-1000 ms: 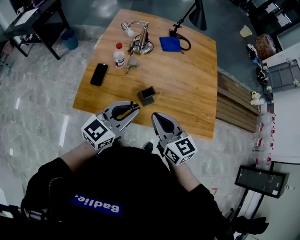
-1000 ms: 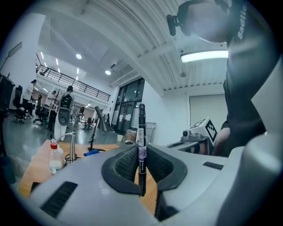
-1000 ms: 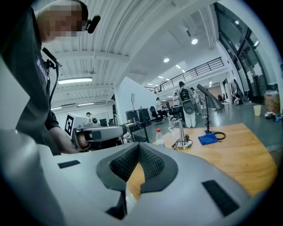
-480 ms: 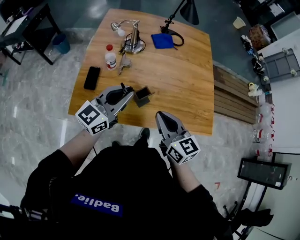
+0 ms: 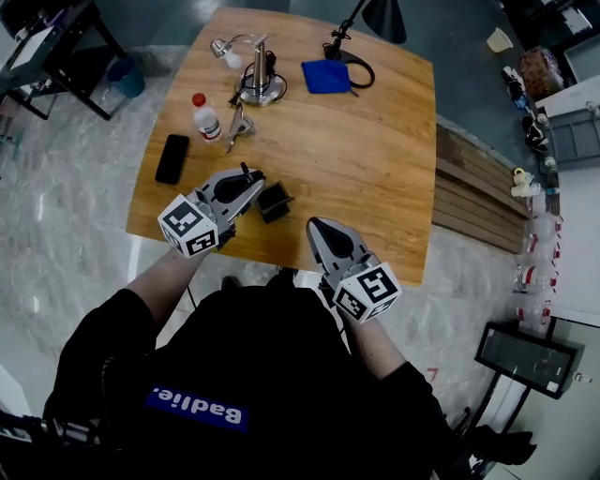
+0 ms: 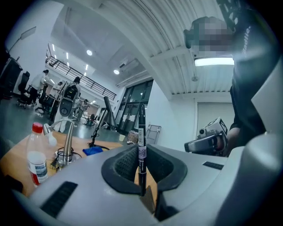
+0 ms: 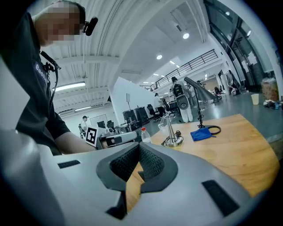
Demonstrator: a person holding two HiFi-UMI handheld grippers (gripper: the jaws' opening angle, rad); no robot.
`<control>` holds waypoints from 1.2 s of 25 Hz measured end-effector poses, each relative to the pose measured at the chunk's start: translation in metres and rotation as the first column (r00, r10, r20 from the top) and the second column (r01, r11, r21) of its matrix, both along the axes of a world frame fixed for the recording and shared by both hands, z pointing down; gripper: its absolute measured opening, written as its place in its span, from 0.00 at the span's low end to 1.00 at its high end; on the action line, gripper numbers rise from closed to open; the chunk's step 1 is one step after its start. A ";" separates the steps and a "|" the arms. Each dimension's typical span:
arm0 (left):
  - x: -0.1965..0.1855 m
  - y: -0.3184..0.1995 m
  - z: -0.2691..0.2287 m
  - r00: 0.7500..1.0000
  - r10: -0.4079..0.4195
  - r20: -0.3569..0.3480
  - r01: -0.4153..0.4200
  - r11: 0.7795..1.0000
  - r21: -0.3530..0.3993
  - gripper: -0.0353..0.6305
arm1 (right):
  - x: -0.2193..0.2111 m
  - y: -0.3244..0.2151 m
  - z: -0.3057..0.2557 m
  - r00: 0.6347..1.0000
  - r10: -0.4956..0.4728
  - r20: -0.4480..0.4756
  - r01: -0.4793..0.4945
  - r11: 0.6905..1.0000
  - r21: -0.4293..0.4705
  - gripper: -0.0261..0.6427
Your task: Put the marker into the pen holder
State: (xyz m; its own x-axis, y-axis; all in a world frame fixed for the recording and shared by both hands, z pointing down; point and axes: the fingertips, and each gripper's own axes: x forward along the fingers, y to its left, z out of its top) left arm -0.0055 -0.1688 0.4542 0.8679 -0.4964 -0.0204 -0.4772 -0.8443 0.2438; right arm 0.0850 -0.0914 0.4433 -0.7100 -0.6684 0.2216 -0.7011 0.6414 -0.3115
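In the head view my left gripper (image 5: pixel 253 182) is shut on a thin black marker (image 5: pixel 247 172), just left of the black square pen holder (image 5: pixel 274 201) on the wooden table (image 5: pixel 375 169). Seen from the left gripper view, the marker (image 6: pixel 141 148) stands upright, pinched between the pads, and the pen holder is hidden. My right gripper (image 5: pixel 315 226) is shut and empty, hovering at the table's near edge to the right of the holder. From the right gripper view its pads (image 7: pixel 150 161) meet with nothing between them, and the left gripper (image 7: pixel 113 140) shows beyond.
A black phone (image 5: pixel 172 158) lies near the table's left edge. A red-capped bottle (image 5: pixel 203 117), a metal clip (image 5: pixel 237 126) and a metal lamp stand (image 5: pixel 252 82) are at the far left. A blue cloth (image 5: pixel 326 77) and a black lamp (image 5: pixel 380 16) sit at the back.
My left gripper has carried the marker forward from the table's near edge to just beside the pen holder. The right gripper has stayed near the front edge, still shut.
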 end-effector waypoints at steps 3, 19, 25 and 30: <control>0.002 -0.018 0.034 0.999 -0.031 0.018 0.032 0.998 -0.062 0.12 | 0.011 -0.008 0.010 1.000 -0.016 0.005 0.017 0.999 -0.032 0.05; 0.023 -0.022 0.137 0.981 0.026 0.194 0.001 0.991 -0.137 0.12 | 0.043 -0.005 0.036 0.999 0.000 -0.034 -0.004 0.994 -0.106 0.05; 0.027 -0.015 0.150 0.971 0.059 0.232 -0.028 0.990 -0.135 0.12 | 0.041 0.001 0.035 0.999 0.003 -0.044 -0.008 0.994 -0.107 0.05; 0.024 -0.013 0.153 0.968 0.075 0.239 -0.042 0.989 -0.140 0.12 | 0.033 0.004 0.032 0.999 -0.009 -0.053 0.004 0.995 -0.098 0.05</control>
State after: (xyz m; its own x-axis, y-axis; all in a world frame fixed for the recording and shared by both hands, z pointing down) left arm 0.0181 -0.1814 0.6069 0.8660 -0.4287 0.2575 -0.4868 -0.8405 0.2380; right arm 0.1179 -0.0878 0.4749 -0.6999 -0.6368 0.3236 -0.7141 0.6144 -0.3356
